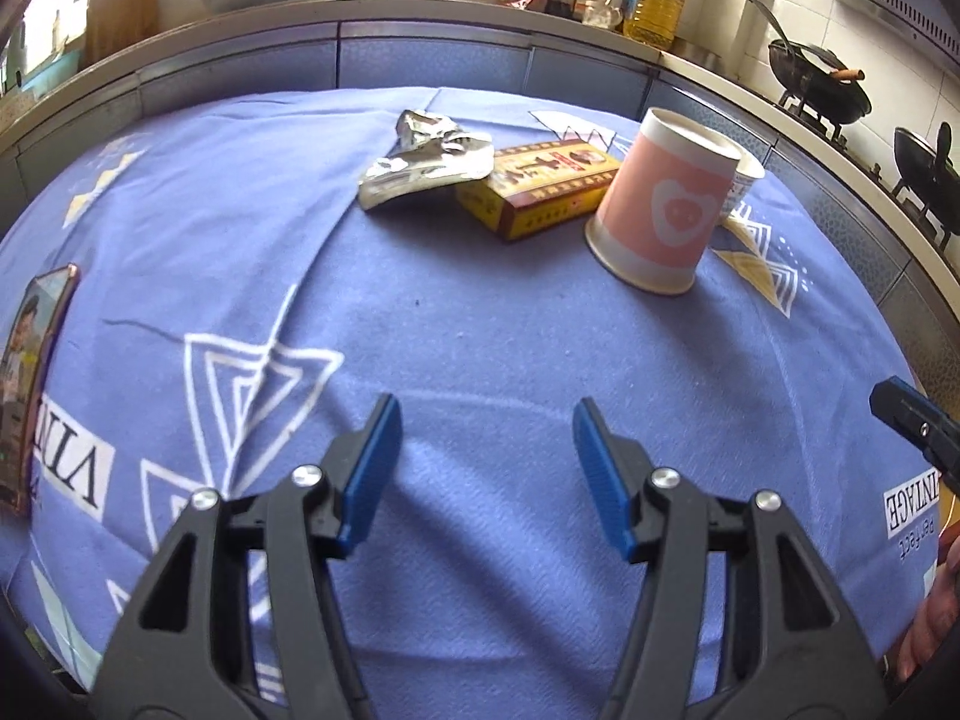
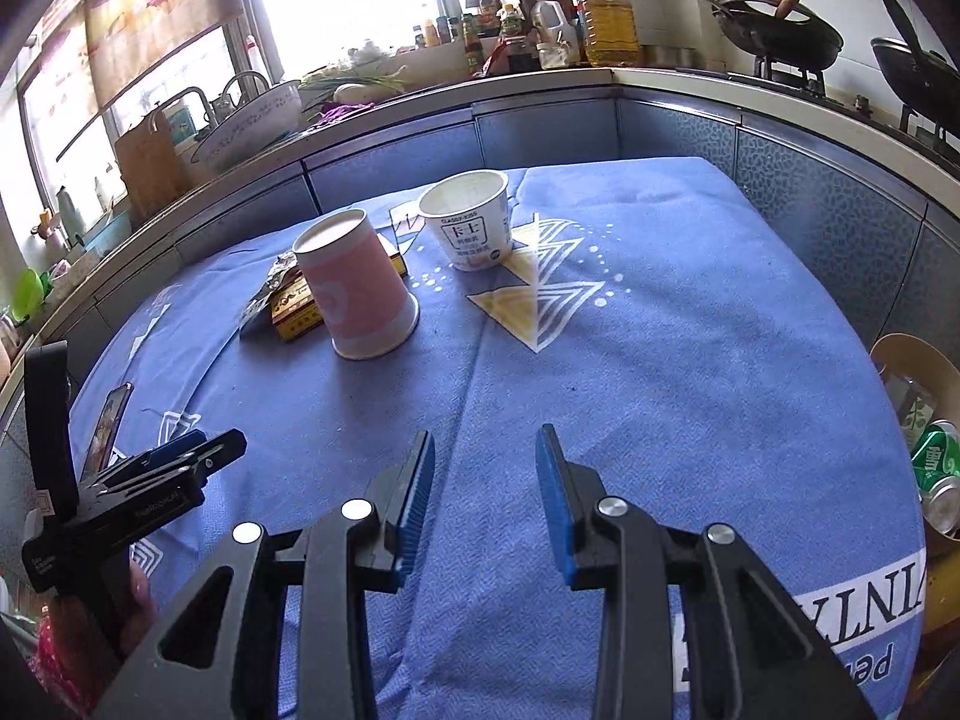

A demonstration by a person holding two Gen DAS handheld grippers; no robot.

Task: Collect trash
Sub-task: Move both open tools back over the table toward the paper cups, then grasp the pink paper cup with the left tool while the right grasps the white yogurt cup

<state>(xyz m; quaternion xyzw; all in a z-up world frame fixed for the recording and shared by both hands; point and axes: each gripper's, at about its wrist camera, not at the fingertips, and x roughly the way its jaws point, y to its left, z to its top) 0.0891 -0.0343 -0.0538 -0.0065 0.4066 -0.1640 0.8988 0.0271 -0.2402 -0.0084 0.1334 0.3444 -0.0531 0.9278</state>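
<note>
On the blue patterned tablecloth (image 1: 480, 330) stand an upside-down pink paper cup (image 1: 663, 210) (image 2: 357, 288), a white yogurt cup (image 2: 471, 219) (image 1: 744, 183) behind it, a yellow-and-red box (image 1: 540, 189) (image 2: 294, 306) and a crumpled silver foil wrapper (image 1: 429, 159) (image 2: 270, 288). My left gripper (image 1: 486, 468) is open over bare cloth, well short of the trash. My right gripper (image 2: 486, 492) is also open with nothing between its blue pads. The left gripper's fingers (image 2: 180, 456) show at the left of the right wrist view, and the right gripper's fingertip (image 1: 906, 414) shows at the right edge of the left wrist view.
A phone (image 1: 30, 384) (image 2: 108, 426) stands propped at the table's left edge. A brown bin (image 2: 924, 438) holding a green can sits off the table's right side. A kitchen counter (image 2: 540, 90) with bottles, a bowl and woks on a stove runs behind the table.
</note>
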